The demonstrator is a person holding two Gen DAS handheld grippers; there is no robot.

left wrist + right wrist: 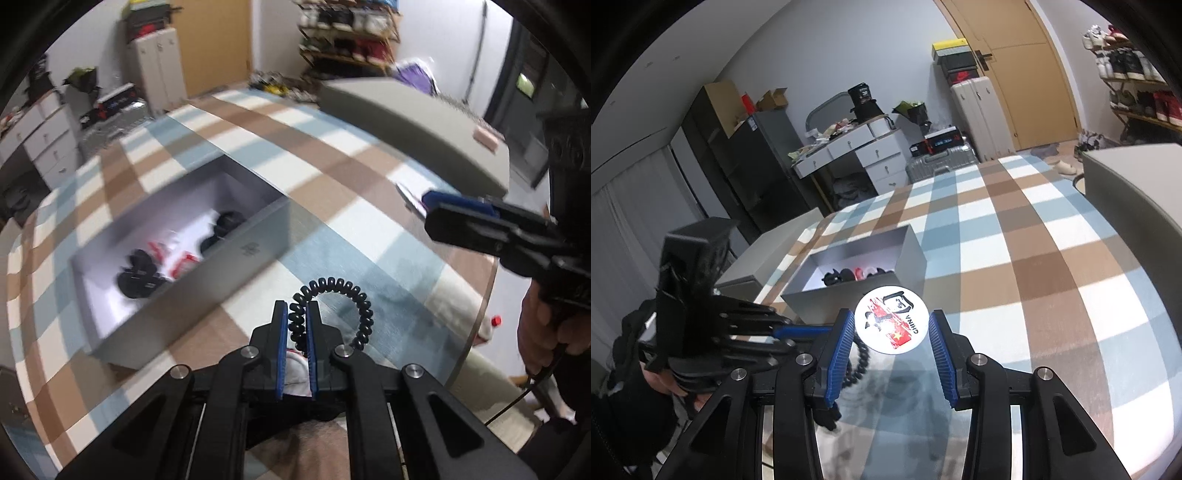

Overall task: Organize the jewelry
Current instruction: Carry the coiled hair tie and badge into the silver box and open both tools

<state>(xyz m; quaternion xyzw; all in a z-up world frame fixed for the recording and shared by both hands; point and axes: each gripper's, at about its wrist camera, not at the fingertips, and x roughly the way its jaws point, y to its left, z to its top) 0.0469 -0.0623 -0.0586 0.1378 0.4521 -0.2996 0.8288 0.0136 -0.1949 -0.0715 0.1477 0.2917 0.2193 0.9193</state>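
My left gripper [296,314] is shut on a black spiral hair tie [334,306] and holds it above the checked tablecloth, just right of an open grey box [243,251]. The box holds several black and red-white items [140,273]. In the right wrist view, my right gripper [891,328] holds a round white badge [891,325] with red print and the word CHINA between its blue pads [844,343]. The box [912,258] lies just beyond the badge. The left gripper [798,332] reaches in from the left, and the hair tie [862,363] hangs under the badge.
The grey box lid [413,122] lies at the far right of the table. The table's edge [476,325] runs close on the right. A dresser, suitcases and shoe racks stand beyond the table.
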